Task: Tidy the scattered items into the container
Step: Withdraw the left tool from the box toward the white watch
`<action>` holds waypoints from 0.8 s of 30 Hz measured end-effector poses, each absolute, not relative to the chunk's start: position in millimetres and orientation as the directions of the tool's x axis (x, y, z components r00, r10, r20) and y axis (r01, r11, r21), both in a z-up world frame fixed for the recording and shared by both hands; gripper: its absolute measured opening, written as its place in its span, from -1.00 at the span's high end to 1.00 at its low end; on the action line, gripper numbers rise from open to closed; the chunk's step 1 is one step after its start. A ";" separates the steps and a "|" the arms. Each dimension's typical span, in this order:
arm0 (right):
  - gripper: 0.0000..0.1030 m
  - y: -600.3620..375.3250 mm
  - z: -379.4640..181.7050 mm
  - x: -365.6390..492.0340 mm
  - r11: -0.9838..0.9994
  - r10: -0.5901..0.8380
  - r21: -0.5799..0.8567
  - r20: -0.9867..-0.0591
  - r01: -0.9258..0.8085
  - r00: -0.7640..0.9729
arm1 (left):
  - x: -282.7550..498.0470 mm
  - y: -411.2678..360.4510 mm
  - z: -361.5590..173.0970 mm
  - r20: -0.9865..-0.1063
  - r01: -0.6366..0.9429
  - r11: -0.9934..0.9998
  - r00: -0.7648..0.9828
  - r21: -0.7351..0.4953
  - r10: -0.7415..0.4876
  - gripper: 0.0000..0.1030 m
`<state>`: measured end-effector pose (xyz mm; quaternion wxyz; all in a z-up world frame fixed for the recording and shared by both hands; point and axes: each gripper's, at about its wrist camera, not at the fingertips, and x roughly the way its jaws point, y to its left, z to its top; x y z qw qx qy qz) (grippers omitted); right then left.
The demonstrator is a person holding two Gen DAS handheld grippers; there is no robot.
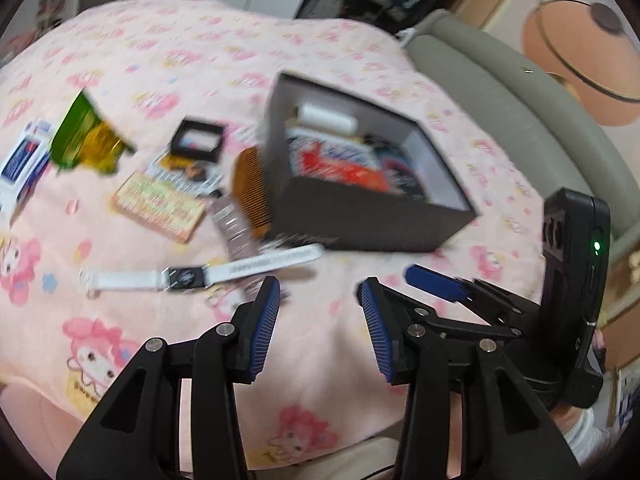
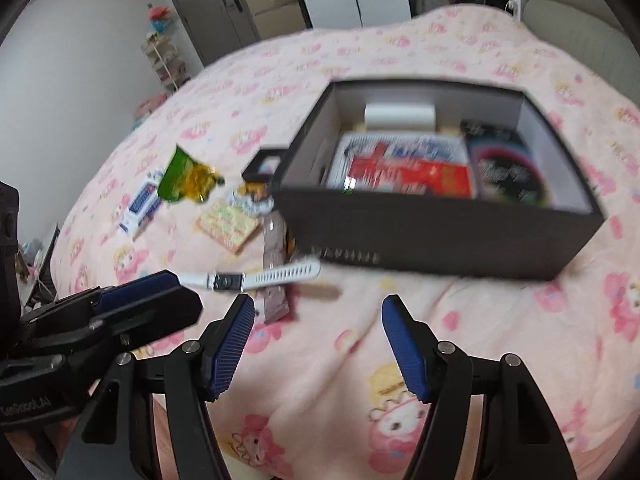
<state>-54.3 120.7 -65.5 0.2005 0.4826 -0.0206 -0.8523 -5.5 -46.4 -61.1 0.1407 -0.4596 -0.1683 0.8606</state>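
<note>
Pink cartoon-print blanket on a bed, and the dark box (image 2: 440, 236) sits on it already holding several packets and a white roll, while more bits lie scattered beside the box's left wall. Both tools hang spread wide and carrying nothing: the left tool (image 1: 318, 320) and the right tool (image 2: 318, 344), side by side on the near side of the box. Closest piece is the white-strapped watch (image 1: 200, 274), just off the box's near left corner, its long axis running crosswise to the fingers of both tools; the left tool looks the nearer, by my reading. Past the watch, still left of the box, come a brown comb (image 1: 250, 192), a green foil packet (image 1: 80, 136) and a blue-and-white carton (image 2: 140, 204). Motion blur smears every label; nothing reads for certain.
</note>
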 end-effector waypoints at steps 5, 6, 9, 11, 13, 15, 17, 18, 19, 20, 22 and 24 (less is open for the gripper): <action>-0.25 107.4 -105.2 -61.3 -0.930 -0.317 0.204 -0.865 0.304 -0.388 | -17.1 -75.6 -107.4 -0.779 0.035 -0.896 -0.511 -0.442 0.364 0.16; -0.25 105.6 -110.1 -62.5 -0.933 -0.306 0.195 -0.872 0.303 -0.382 | -18.6 -79.0 -114.6 -0.783 0.051 -0.895 -0.508 -0.443 0.359 0.16; -0.25 99.3 -123.0 -67.7 -0.936 -0.282 0.172 -0.888 0.306 -0.363 | -23.4 -87.7 -133.0 -0.786 0.083 -0.883 -0.499 -0.463 0.365 0.16; -0.25 94.6 -129.2 -73.2 -0.935 -0.277 0.168 -0.895 0.311 -0.351 | -26.0 -91.3 -140.5 -0.787 0.093 -0.880 -0.498 -0.465 0.363 0.16; -0.25 89.0 -133.9 -80.9 -0.935 -0.274 0.164 -0.898 0.315 -0.344 | -27.9 -94.2 -146.4 -0.791 0.105 -0.882 -0.499 -0.460 0.353 0.16; -0.25 83.3 -135.7 -87.2 -0.931 -0.279 0.166 -0.898 0.325 -0.341 | -28.3 -98.5 -152.4 -0.791 0.121 -0.877 -0.502 -0.465 0.350 0.16; -0.25 75.6 -136.1 -94.9 -0.925 -0.290 0.170 -0.895 0.340 -0.340 | -28.3 -107.0 -155.9 -0.780 0.154 -0.857 -0.515 -0.492 0.355 0.16; -0.25 73.6 -135.4 -98.1 -0.924 -0.295 0.175 -0.892 0.339 -0.344 | -28.2 -111.3 -157.7 -0.774 0.170 -0.846 -0.522 -0.505 0.358 0.16; -0.25 71.6 -134.7 -101.4 -0.924 -0.300 0.179 -0.888 0.339 -0.348 | -28.2 -115.6 -159.4 -0.769 0.185 -0.835 -0.529 -0.518 0.360 0.16; -0.25 69.8 -134.0 -104.7 -0.923 -0.306 0.185 -0.885 0.338 -0.352 | -28.1 -119.9 -161.2 -0.763 0.201 -0.823 -0.535 -0.531 0.362 0.15; -0.25 69.6 -134.1 -111.8 -0.924 -0.327 0.216 -0.875 0.315 -0.358 | -28.1 -128.4 -164.7 -0.752 0.231 -0.799 -0.549 -0.556 0.365 0.13; -0.25 69.8 -135.0 -116.5 -0.925 -0.339 0.236 -0.867 0.299 -0.366 | -28.0 -137.0 -168.2 -0.741 0.260 -0.772 -0.562 -0.580 0.367 0.13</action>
